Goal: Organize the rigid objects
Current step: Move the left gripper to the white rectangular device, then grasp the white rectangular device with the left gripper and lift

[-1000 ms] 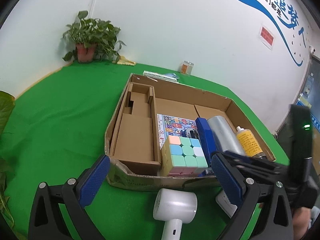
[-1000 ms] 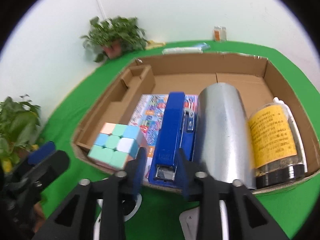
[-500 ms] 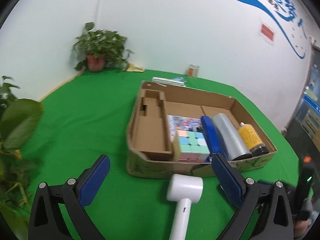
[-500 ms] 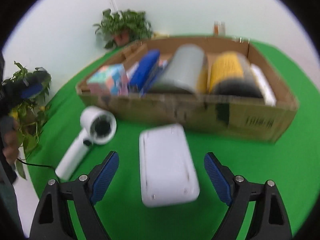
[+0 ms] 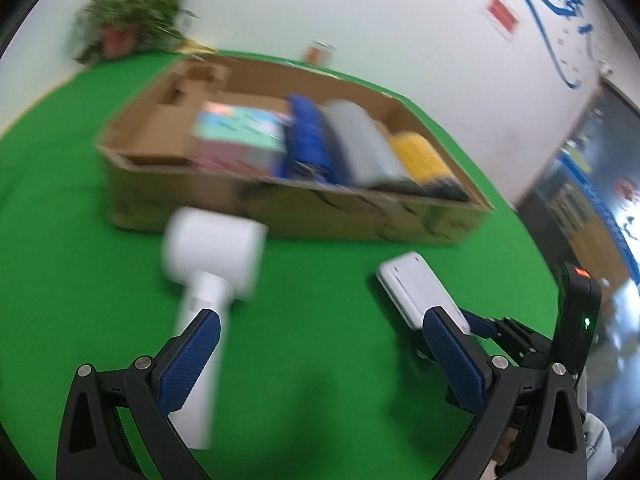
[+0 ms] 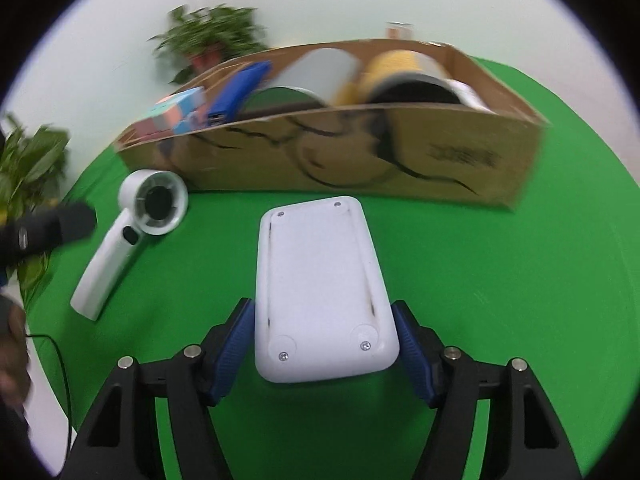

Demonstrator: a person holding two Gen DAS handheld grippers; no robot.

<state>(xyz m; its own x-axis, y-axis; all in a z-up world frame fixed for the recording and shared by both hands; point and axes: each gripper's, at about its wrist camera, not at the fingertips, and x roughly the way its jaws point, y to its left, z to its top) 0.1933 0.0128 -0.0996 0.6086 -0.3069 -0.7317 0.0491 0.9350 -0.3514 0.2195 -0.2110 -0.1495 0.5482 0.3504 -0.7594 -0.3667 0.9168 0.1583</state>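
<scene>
A flat white plastic device [image 6: 320,284] lies underside up on the green table, in front of the cardboard box [image 6: 400,148]. My right gripper [image 6: 326,344] straddles its near end, a blue pad close to each side; contact is unclear. The device also shows in the left wrist view [image 5: 420,292]. A white handheld fan [image 5: 208,276] lies left of it, also in the right wrist view [image 6: 132,232]. My left gripper [image 5: 320,360] is open, with its left finger over the fan's handle. The box holds a pastel cube [image 5: 236,136], a blue stapler [image 5: 308,140], a silver cylinder [image 5: 360,148] and a yellow-labelled bottle [image 5: 424,156].
A potted plant [image 5: 128,28] stands at the table's far left corner and leaves [image 6: 28,172] hang at the left edge. A small jar [image 5: 318,50] stands behind the box by the wall. A black cable [image 6: 56,356] trails off the table's left side.
Both grippers dropped lower and closer to the table. My right gripper advanced onto the white device and its fingers closed in around its near end. My left gripper moved over the fan's handle.
</scene>
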